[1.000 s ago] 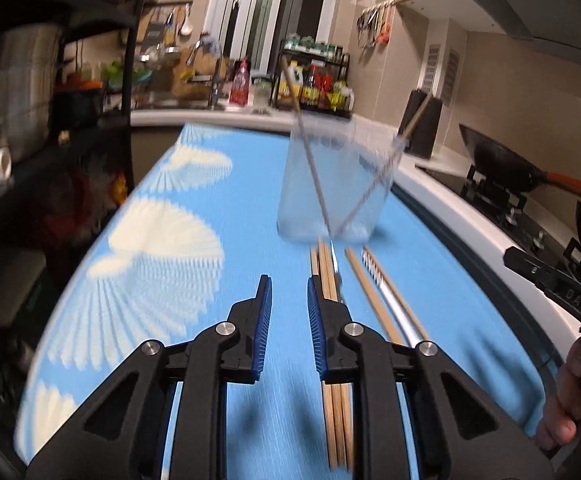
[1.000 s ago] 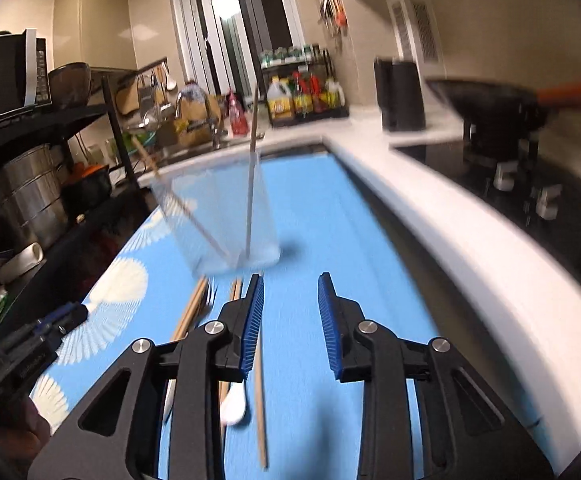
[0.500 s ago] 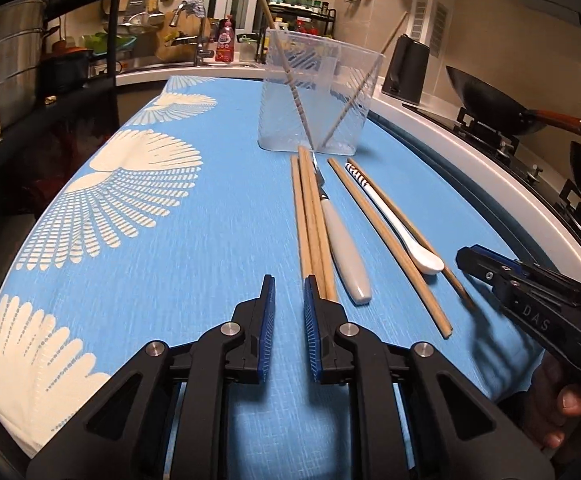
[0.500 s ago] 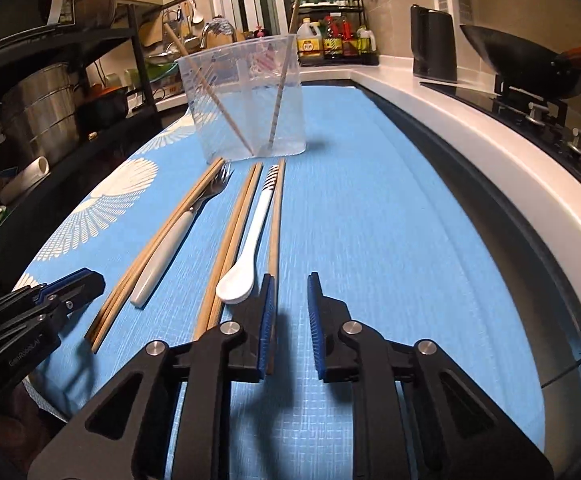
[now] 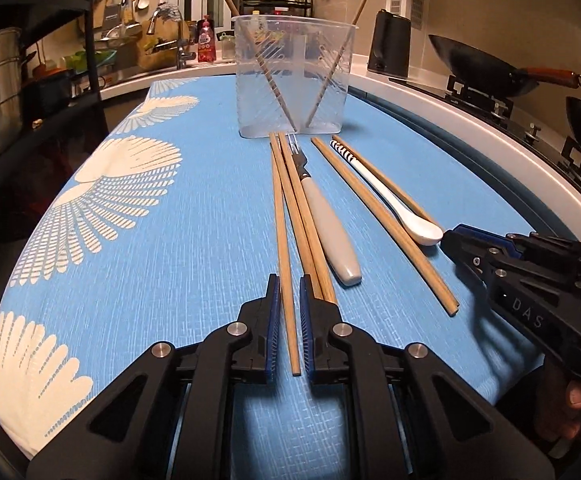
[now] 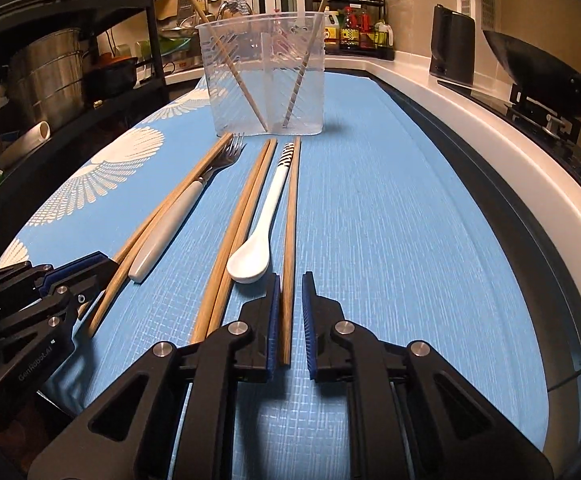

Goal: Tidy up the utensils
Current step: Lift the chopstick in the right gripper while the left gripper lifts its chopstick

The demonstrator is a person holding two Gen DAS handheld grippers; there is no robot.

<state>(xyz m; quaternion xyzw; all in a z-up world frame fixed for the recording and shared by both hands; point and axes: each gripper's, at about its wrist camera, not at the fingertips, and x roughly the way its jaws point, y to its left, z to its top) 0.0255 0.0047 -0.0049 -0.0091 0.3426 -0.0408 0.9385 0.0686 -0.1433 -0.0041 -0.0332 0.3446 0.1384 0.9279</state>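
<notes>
Each gripper straddles one chopstick on the cloth.
Left gripper [image 5: 289, 320] and right gripper [image 6: 291, 320] are released, jaws around a chopstick [image 5: 283, 240] and another chopstick [image 6: 290, 240], not pressing.

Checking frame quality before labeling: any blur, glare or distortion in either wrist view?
Left wrist: sharp, no motion blur; fisheye bows the blue tablecloth; dim warm light, soft gripper shadows. Right wrist: equally sharp; counter edge curves; bright window glare behind the clear plastic holder.
</notes>
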